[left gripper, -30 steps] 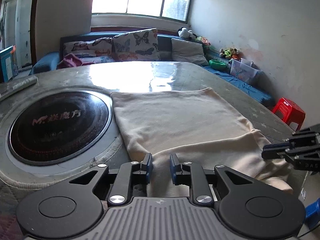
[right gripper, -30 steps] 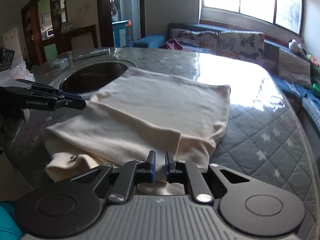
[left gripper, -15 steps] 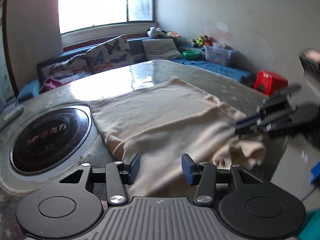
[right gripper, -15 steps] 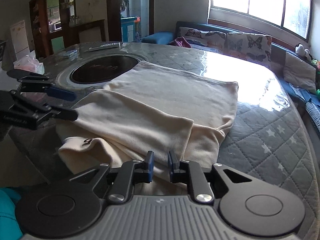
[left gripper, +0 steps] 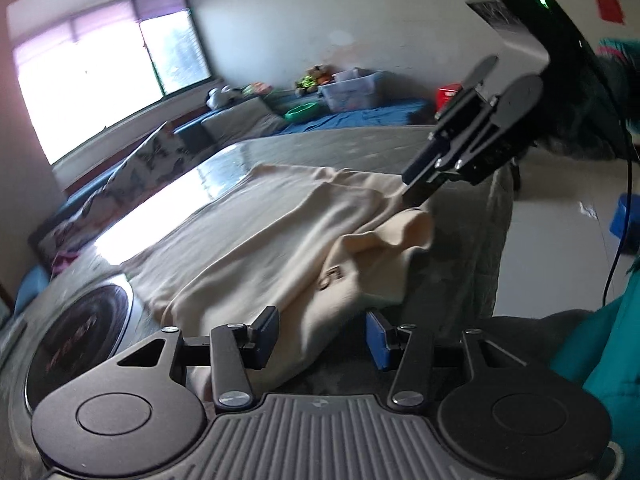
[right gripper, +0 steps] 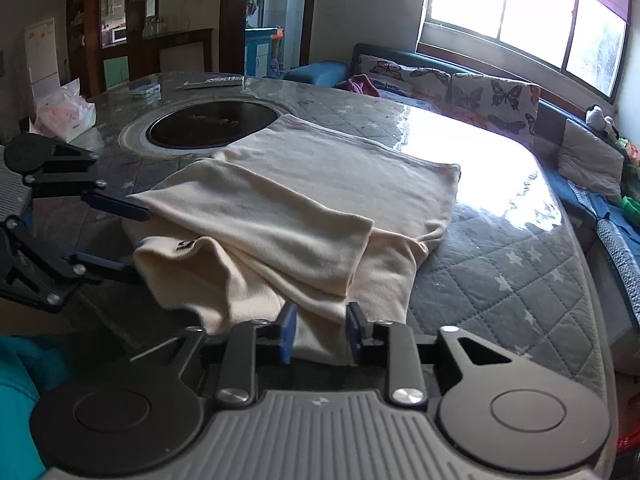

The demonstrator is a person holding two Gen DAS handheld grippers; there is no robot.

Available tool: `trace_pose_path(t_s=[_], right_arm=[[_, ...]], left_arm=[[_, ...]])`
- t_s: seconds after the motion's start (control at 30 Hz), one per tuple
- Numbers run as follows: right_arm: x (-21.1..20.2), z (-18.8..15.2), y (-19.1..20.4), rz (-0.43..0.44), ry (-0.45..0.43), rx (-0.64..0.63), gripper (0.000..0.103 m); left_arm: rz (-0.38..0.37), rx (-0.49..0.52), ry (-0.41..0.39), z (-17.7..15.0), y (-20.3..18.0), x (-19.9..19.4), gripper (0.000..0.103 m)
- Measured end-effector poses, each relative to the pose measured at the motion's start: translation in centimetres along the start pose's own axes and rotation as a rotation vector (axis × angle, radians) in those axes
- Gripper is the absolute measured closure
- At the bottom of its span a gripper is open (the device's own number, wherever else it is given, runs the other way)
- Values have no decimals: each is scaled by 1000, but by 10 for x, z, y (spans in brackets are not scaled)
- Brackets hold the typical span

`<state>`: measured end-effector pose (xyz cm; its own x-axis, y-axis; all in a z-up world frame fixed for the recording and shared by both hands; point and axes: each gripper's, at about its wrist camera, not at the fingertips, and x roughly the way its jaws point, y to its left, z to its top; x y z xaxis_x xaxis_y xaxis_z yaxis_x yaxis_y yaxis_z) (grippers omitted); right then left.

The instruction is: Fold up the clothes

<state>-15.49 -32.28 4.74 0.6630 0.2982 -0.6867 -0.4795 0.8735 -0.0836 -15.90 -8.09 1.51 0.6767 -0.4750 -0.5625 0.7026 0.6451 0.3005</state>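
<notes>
A cream garment (right gripper: 320, 200) lies on a round table (right gripper: 500, 272) covered with a grey quilted cloth with white stars under a clear sheet. Its far part lies flat; one far corner overlaps the rim of a dark round hob (right gripper: 212, 124) set into the table. The near part is folded over into a loose flap, and a bunched end with a small dark mark hangs at the table edge nearest the person.

The right gripper (right gripper: 318, 332) sits low at the near edge of the garment, its blue-padded jaws spread, with a fold of cream fabric lying between them but not pinched. The left gripper (left gripper: 320, 338) is at the other side of the near edge, its jaws spread wide, with the hem passing between them and not clamped. In the right wrist view it (right gripper: 116, 236) shows at the left with its two fingers apart, one tip touching the edge of the folded flap. In the left wrist view, the right gripper (left gripper: 424, 176) hangs above the far side of the bunched end.

A pink tissue pack (right gripper: 64, 114) stands on the table's far left. Beyond the table, a sofa with butterfly cushions (right gripper: 460, 84) runs under a bright window (right gripper: 520, 12). A teal sleeve (left gripper: 600, 356) shows at the frame edge.
</notes>
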Motion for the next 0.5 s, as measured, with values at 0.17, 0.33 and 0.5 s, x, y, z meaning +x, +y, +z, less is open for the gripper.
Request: trace_pose_path(t_s=[0.17, 0.33, 0.5], right_arm=[[-8, -7, 2, -10, 2, -32, 69], [-11, -13, 6, -6, 8, -80, 65], [-13, -15, 15, 24, -21, -154, 56]], left_arm=[[-11, 5, -6, 0, -1, 11, 62], [-25, -49, -24, 6, 11, 13, 92], [-32, -121, -43, 17, 30, 16, 93]])
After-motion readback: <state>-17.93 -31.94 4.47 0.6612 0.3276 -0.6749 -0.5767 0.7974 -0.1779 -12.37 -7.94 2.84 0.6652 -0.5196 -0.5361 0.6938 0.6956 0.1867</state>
